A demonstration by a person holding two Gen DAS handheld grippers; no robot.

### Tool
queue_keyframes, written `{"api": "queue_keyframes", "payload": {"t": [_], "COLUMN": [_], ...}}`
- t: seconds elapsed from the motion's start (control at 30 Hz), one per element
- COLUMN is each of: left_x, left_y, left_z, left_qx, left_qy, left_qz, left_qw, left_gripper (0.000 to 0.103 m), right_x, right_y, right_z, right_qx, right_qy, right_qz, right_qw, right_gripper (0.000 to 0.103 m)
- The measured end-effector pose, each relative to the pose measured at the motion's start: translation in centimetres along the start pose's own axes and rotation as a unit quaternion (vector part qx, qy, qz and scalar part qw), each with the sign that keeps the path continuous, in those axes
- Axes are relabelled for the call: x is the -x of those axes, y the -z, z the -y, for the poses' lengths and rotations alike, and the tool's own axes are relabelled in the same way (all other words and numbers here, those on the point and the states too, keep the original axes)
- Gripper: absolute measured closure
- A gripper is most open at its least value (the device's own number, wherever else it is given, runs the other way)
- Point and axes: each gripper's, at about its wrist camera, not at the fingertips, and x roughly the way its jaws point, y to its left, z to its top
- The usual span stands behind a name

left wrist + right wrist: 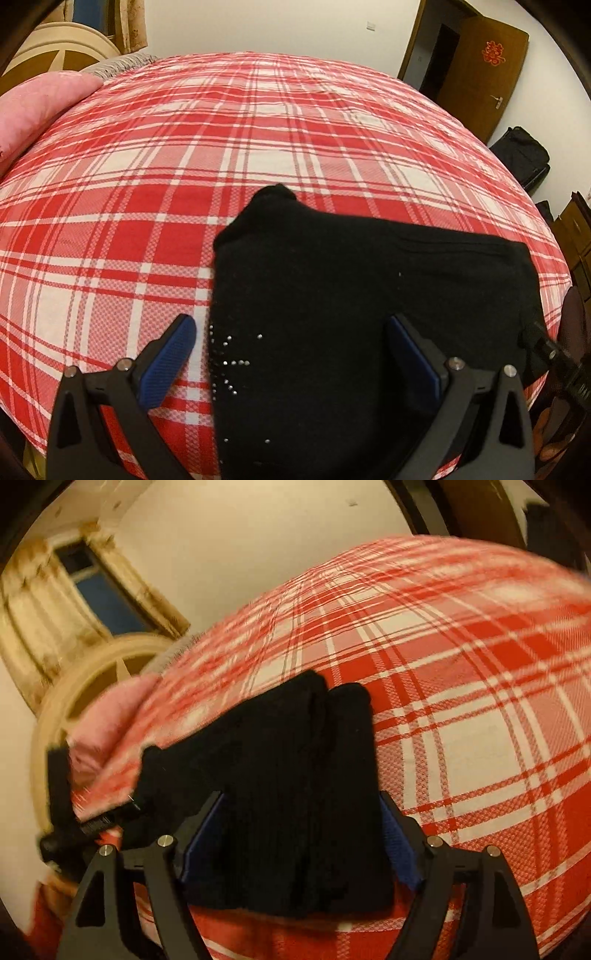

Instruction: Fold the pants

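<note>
Black pants [354, 295] with small silver studs lie folded into a compact stack on the red and white plaid bed [184, 155], near its front right edge. My left gripper [291, 343] is open and hovers over the stack's near left part, left finger over the sheet, right finger over the cloth. In the right wrist view the pants [295, 794] lie between the fingers of my open right gripper [301, 823], jaws wide on either side of the folded stack. The right gripper also shows at the left wrist view's right edge [554, 354].
A pink pillow [40, 103] lies at the bed's far left by a cream headboard [62, 48]. A brown door [484, 70] and black bags [524, 155] stand beyond the bed on the right. Wooden furniture [576, 229] is close to the bed's right edge.
</note>
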Motion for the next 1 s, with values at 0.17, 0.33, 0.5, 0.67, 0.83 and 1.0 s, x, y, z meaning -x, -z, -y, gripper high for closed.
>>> {"api": "queue_keyframes", "payload": {"t": [0.17, 0.33, 0.5, 0.67, 0.83, 1.0], "left_x": [0.4, 1.1, 1.7, 2.5, 3.2, 5.0], "left_y": [0.1, 0.2, 0.1, -0.4, -0.7, -1.8], "left_z": [0.7, 1.4, 2.1, 1.4, 1.1, -0.3], "left_qx": [-0.012, -0.023, -0.032, -0.015, -0.013, 0.005], "left_qy": [0.014, 0.019, 0.015, 0.024, 0.03, 0.032], "left_qz": [0.006, 0.015, 0.025, 0.032, 0.039, 0.066], "left_qw": [0.9998, 0.9995, 0.9991, 0.9991, 0.9987, 0.9973], "left_gripper": [0.016, 0.046, 0.068, 0.084, 0.087, 0.087], "right_x": [-0.1, -0.1, 0.2, 1.5, 3.0, 3.1], "right_y": [0.0, 0.4, 0.4, -0.2, -1.3, -3.0], "right_z": [-1.6, -3.0, -3.8, -5.3, -7.5, -10.5], "right_qx": [0.047, 0.084, 0.101, 0.122, 0.142, 0.176], "right_qy": [0.031, 0.058, 0.072, 0.075, 0.062, 0.041], "right_qz": [-0.015, -0.015, -0.013, 0.003, 0.027, 0.039], "right_qw": [0.998, 0.995, 0.992, 0.99, 0.988, 0.983], "right_gripper": [0.057, 0.064, 0.065, 0.067, 0.067, 0.068]}}
